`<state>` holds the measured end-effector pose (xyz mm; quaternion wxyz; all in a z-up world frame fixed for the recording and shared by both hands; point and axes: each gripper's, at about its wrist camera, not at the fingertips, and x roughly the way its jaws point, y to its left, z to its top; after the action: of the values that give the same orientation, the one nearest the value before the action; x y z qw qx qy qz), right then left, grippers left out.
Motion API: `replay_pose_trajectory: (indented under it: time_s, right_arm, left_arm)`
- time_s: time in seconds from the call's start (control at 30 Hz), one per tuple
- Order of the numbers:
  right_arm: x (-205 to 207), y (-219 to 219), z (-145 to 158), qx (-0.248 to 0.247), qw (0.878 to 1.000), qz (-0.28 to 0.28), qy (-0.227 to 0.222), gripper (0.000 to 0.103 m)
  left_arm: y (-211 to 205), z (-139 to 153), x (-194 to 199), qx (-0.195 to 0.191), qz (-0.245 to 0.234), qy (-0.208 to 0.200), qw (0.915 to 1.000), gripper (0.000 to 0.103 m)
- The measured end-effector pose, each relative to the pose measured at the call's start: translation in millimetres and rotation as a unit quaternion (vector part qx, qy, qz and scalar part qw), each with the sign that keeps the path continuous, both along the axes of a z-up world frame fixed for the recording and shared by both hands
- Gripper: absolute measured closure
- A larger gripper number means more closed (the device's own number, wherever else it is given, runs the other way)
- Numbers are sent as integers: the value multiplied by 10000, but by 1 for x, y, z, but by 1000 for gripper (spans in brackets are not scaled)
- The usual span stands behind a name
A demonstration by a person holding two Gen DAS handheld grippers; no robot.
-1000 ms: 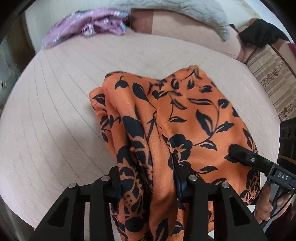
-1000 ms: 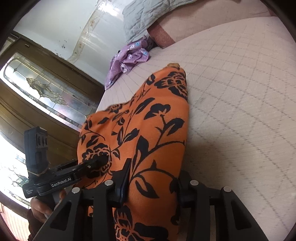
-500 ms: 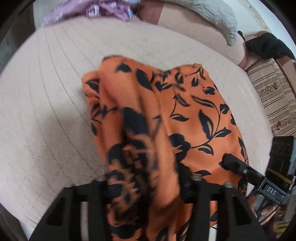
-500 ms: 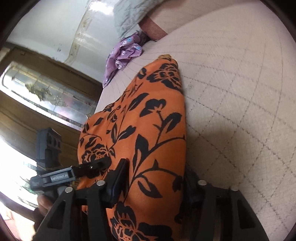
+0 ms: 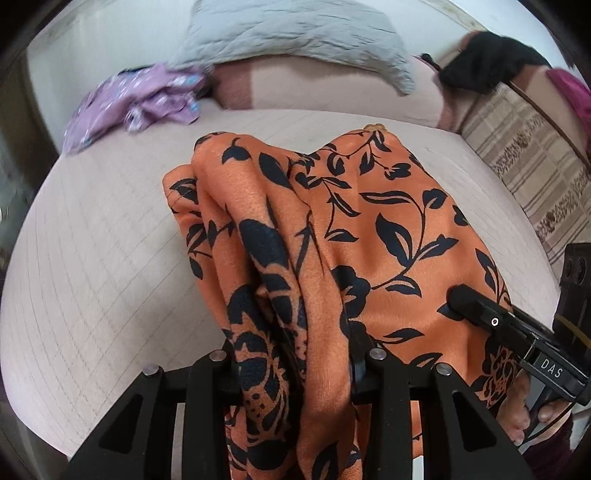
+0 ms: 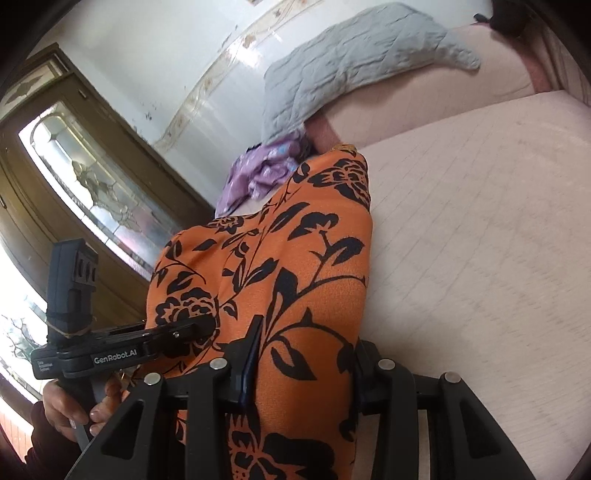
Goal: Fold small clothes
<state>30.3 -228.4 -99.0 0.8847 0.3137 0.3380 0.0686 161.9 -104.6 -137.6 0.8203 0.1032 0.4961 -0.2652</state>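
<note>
**Left wrist view: orange garment held at its near end by both hand-held grippers**

Left wrist view shows the left hand-held gripper (image 5: 295, 365) clamped on a bunched, pleated fold of the orange garment with black leaf print (image 5: 369, 236). Its jaws have just been closing, with the cloth gathered thickly between them. From that grip the garment runs away from the camera across the pale quilted bed (image 5: 103, 258), its long axis pointing toward the far pillows, and its far tip (image 5: 375, 127) lies on the bed surface. The near end is lifted off the bed; the left edge falls in deep vertical folds, while the right part is stretched smoother.

At the lower right of this view the right hand-held gripper (image 5: 458, 299) pinches the garment's other near corner, with a person's fingers (image 5: 517, 413) on its handle.

Right wrist view looks along the same length of cloth (image 6: 295, 266). The right hand-held gripper (image 6: 299, 369) grips a flat band of the fabric, its jaws having just closed a little on it. The garment narrows toward its far end near the pillows. The left hand-held gripper (image 6: 207, 325) meets the cloth's left edge, a hand (image 6: 74, 406) under it.

A crumpled purple garment (image 5: 136, 103) lies well apart at the bed's far left, beside a grey quilted pillow (image 5: 295, 33). A wooden door with leaded glass (image 6: 92, 177) stands behind.
</note>
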Motion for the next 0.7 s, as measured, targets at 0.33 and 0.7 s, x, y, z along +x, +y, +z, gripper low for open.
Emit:
replay_pose_trajectory:
  time_s: [0.33,0.7]
  right_arm:
    - [-22,-57,-1,183,9981,-561,-156,61]
    - [-11,-67,-12,418,9963,-742,-71,61]
  left_arm:
    - [-26,13,-15,359,-190,-400,9984,65]
    - [-33,9,-9,638,-99,-545,9964,65]
